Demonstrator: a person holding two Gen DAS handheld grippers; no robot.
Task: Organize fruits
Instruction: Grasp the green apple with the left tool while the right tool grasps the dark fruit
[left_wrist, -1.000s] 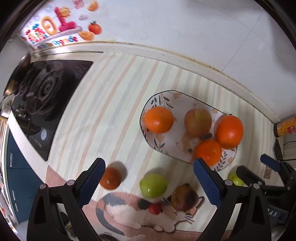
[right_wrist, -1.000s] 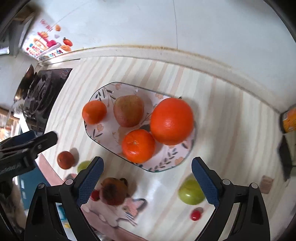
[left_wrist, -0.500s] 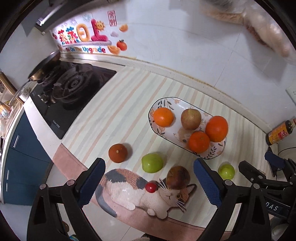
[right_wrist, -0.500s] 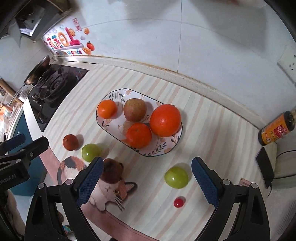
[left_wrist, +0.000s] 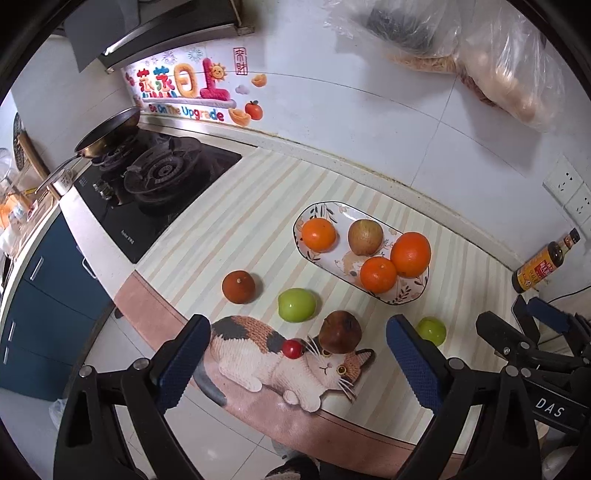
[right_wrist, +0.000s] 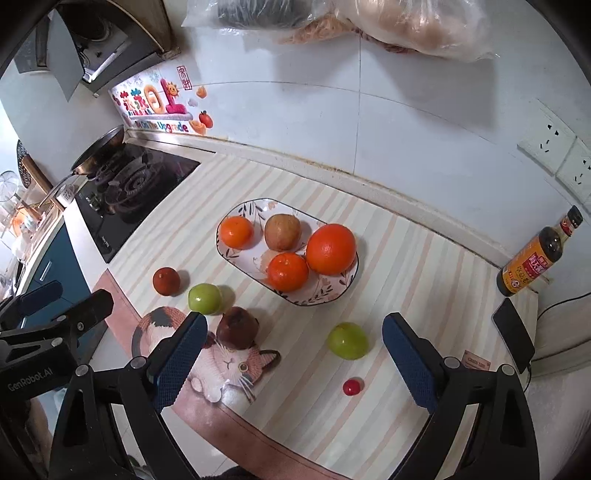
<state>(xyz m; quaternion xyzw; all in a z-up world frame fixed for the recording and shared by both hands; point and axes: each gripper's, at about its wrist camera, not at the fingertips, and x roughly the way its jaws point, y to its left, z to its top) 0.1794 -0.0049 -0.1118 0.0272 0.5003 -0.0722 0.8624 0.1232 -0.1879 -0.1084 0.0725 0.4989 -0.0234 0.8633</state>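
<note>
Both grippers, left gripper (left_wrist: 295, 365) and right gripper (right_wrist: 293, 360), hang released; right is nearer the green fruit (right_wrist: 348, 340) beside the plate (right_wrist: 236, 206).

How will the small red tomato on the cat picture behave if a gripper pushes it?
The small red tomato looks round and smooth, so it would probably roll rather than slide. It lies close beside the dark brown fruit, which might stop a roll that way. Its glossy skin suggests it could slip from the pads and bruise under a hard squeeze.
</note>
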